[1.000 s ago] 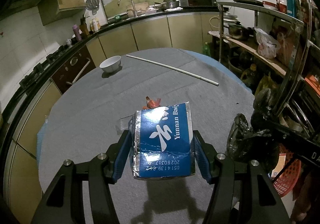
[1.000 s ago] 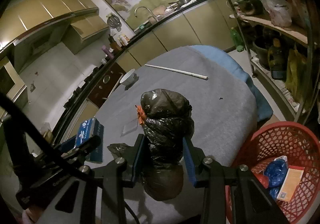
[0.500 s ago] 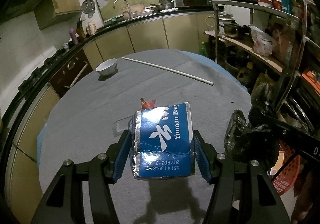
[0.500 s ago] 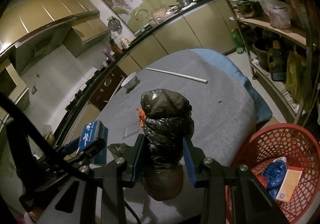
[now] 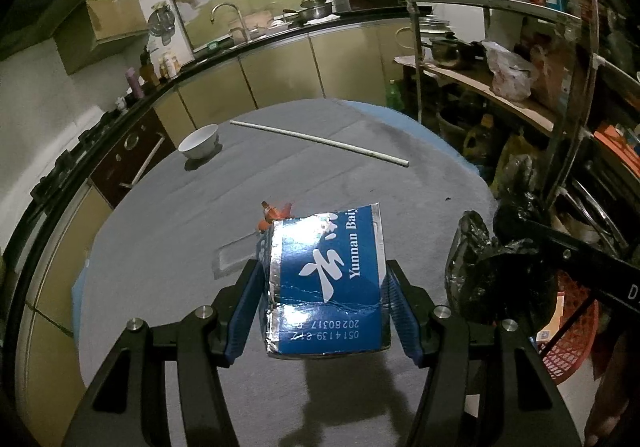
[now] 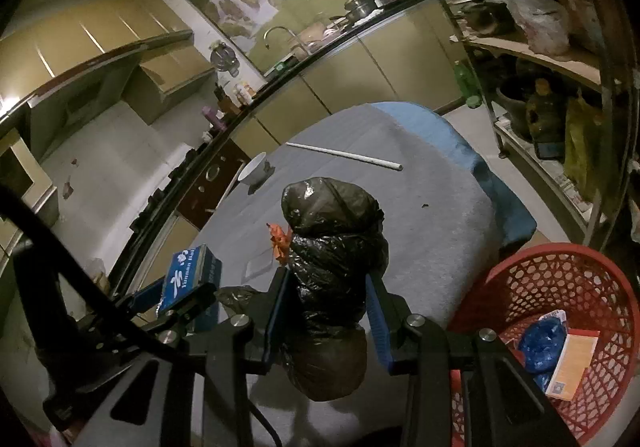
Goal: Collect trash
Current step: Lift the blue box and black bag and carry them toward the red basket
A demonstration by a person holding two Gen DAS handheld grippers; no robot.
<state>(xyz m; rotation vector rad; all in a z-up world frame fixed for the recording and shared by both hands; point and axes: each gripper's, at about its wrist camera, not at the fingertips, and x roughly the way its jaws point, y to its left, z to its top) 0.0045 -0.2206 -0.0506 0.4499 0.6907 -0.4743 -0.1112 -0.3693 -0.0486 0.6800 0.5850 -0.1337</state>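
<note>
- The left hand-held gripper [image 5: 325,299] clamps a blue carton [image 5: 328,283] with silver foil edges between its blue pads, lifted clear of the desk, its shadow lying on the cloth below.
- The right hand-held gripper [image 6: 328,311] pinches a crumpled black plastic bag [image 6: 332,259] at its middle; the bag bulges above and below the pads and hangs off the surface.
- Both pieces of trash are picked up and neither is dropped yet, so I judge the step in hand to be the carry to the bin.
- The red mesh basket [image 6: 560,279] sits low at the near right, off the desk edge, with a blue wrapper and an orange-and-white packet already inside.
- The next move calls for swinging each load to the right over the basket rim before letting go; the right one is closer, and the left must cross past it without the two tools knocking.
- More litter waits on the desk: an orange scrap [image 5: 276,212] and a clear flat wrapper [image 5: 236,257] just beyond the carton.
- The desk [image 5: 160,231] is round, covered in grey cloth over blue, with a white bowl [image 5: 199,136] at far left and a long white rod [image 5: 320,141] across the far side.
- Around it is a dim kitchen: curved counter with sink, waterfall picture, and a cluttered metal shelf [image 5: 520,95] on the right.
</note>
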